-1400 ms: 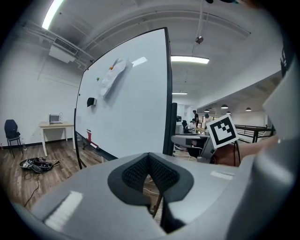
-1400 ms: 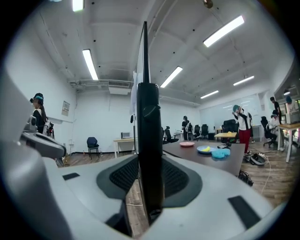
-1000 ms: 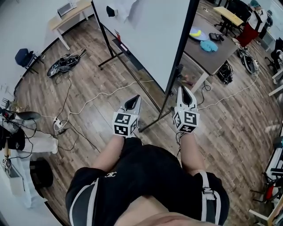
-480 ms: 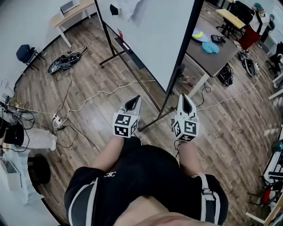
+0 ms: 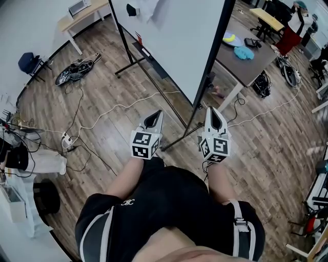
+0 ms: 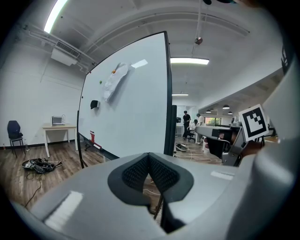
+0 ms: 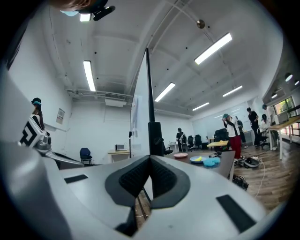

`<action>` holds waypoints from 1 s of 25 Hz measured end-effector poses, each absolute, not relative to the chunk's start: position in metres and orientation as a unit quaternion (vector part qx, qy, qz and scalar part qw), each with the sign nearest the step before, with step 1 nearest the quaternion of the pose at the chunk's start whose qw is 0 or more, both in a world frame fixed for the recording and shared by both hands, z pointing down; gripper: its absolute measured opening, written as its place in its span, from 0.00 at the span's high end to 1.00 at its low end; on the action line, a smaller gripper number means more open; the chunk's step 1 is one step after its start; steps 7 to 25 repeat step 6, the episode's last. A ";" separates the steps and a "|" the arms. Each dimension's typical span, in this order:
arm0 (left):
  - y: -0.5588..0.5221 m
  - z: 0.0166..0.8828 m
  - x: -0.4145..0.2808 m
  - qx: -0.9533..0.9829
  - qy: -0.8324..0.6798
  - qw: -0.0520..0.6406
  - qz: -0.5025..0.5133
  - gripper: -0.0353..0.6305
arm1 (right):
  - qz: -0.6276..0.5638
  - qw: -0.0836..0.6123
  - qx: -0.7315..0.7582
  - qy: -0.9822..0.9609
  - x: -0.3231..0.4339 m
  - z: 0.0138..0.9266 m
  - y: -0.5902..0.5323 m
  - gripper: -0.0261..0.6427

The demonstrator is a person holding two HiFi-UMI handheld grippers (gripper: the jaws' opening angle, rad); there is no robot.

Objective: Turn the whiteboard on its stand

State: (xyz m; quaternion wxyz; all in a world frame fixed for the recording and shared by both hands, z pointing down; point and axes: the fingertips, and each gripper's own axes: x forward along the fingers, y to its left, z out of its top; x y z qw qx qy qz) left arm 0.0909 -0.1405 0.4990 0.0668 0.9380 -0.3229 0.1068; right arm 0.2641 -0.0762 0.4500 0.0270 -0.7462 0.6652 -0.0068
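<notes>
A large whiteboard (image 5: 174, 41) in a black frame stands on a black stand (image 5: 197, 110) ahead of me, its near edge post (image 5: 218, 36) facing me. In the left gripper view the whiteboard (image 6: 126, 103) fills the middle, with its black edge post (image 6: 168, 93). The right gripper view shows the post (image 7: 149, 103) edge-on. My left gripper (image 5: 154, 118) is shut and empty, held short of the stand's foot. My right gripper (image 5: 214, 113) is shut, empty, just right of the post's base. Both grippers' tips, left (image 6: 149, 159) and right (image 7: 150, 161), meet with nothing between them.
A grey table (image 5: 246, 56) with blue items stands behind the board at right. Cables (image 5: 113, 110) and a power strip (image 5: 66, 142) lie on the wood floor at left, with a black bag (image 5: 77, 71). A desk (image 5: 82, 13) stands far left. People (image 7: 232, 133) stand in the background.
My right gripper's jaws have closed and it has drifted slightly nearer me. The left gripper holds its place. The view shifted a little.
</notes>
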 end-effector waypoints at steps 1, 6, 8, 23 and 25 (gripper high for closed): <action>-0.141 0.499 0.090 0.938 -0.323 0.067 0.107 0.93 | -0.009 0.026 -0.747 0.665 0.264 0.451 -0.077 0.95; -0.145 0.498 0.083 0.937 -0.324 0.068 0.108 0.93 | -0.012 0.025 -0.748 0.663 0.262 0.450 -0.083 0.95; -0.145 0.498 0.083 0.937 -0.324 0.068 0.108 0.93 | -0.012 0.025 -0.748 0.663 0.262 0.450 -0.083 0.95; -0.145 0.498 0.083 0.937 -0.324 0.068 0.108 0.93 | -0.012 0.025 -0.748 0.663 0.262 0.450 -0.083 0.95; -0.145 0.498 0.083 0.937 -0.324 0.068 0.108 0.93 | -0.012 0.025 -0.748 0.663 0.262 0.450 -0.083 0.95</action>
